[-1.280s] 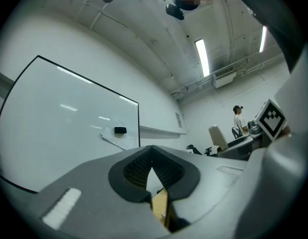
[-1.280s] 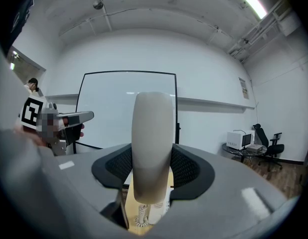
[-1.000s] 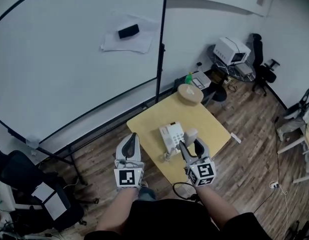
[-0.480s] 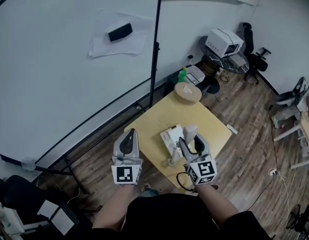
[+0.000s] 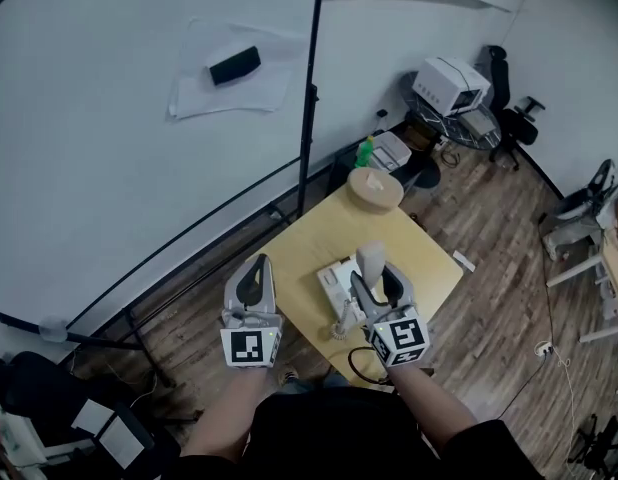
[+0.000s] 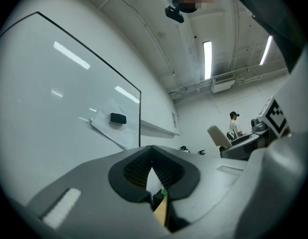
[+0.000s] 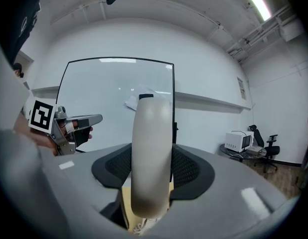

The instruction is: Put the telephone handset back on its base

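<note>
left tongs [image 5: 256, 265]: clenched, empty, raised beside table [image 5: 429, 258] | right tongs [image 5: 375, 278]: grasping handset [image 5: 369, 259], seemingly just above base [image 5: 335, 279]

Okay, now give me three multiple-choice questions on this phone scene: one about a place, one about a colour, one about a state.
1. Where does the telephone base stand?
A. on the table
B. on the floor
C. on a chair

2. What colour is the handset?
A. black
B. cream
C. red

3. How is the right gripper?
A. open and empty
B. shut on the handset
C. out of view

Answers:
1 A, the base sits on the yellow tabletop.
2 B, it shows cream in the right gripper view.
3 B, both jaws press on its sides.
</note>
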Tool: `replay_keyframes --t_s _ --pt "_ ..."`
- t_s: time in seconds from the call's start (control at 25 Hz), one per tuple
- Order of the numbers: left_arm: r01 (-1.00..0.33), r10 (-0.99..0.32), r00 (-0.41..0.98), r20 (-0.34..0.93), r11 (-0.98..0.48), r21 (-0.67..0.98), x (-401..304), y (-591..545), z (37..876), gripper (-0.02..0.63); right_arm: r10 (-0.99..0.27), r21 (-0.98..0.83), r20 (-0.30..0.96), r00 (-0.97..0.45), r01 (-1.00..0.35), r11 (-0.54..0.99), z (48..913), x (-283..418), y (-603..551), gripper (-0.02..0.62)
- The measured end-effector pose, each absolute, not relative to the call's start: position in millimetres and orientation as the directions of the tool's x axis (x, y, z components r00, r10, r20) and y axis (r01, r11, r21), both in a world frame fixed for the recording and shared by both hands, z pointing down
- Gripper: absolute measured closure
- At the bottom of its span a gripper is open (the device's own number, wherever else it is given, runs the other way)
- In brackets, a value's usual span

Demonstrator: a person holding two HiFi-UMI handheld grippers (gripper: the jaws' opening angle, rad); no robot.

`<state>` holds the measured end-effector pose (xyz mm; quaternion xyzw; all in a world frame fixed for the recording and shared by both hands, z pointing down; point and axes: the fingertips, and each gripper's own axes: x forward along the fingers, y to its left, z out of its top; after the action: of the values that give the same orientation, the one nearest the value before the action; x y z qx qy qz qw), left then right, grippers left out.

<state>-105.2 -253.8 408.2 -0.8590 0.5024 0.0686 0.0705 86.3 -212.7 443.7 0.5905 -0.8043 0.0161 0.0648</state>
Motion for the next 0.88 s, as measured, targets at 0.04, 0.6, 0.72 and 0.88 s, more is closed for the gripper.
replay_keyframes --t_s 0.04,0.6,0.72,0.88 --pt "-0.875 -0.856 0.483 -0.184 -0.482 -0.055 -103.4 -254.0 408.1 0.606 -0.945 0.051 0.129 -0.301 -0.95 0.309 445.2 87.5 -214.7 0.365" --pt "-0.89 -0.882 0.457 -0.116 -0.452 -0.067 -90.4 -254.6 433.5 0.606 -0.868 -0.035 0.304 -0.391 -0.916 0.4 513.3 88.6 -256.0 0.365" --pt "-0.892 -0.885 0.453 -0.106 -0.449 -0.058 -88.5 -253.4 443.0 0.606 -0.847 -0.038 0.357 -0.394 -0.912 0.409 537.7 87.4 -263.3 0.365" --pt "-0.897 -0.893 0.442 -0.082 -0.441 -0.037 -89.2 -254.6 455.0 0.606 -0.807 -0.042 0.448 -0.384 -0.911 0.41 574.5 86.2 -272.2 0.365"
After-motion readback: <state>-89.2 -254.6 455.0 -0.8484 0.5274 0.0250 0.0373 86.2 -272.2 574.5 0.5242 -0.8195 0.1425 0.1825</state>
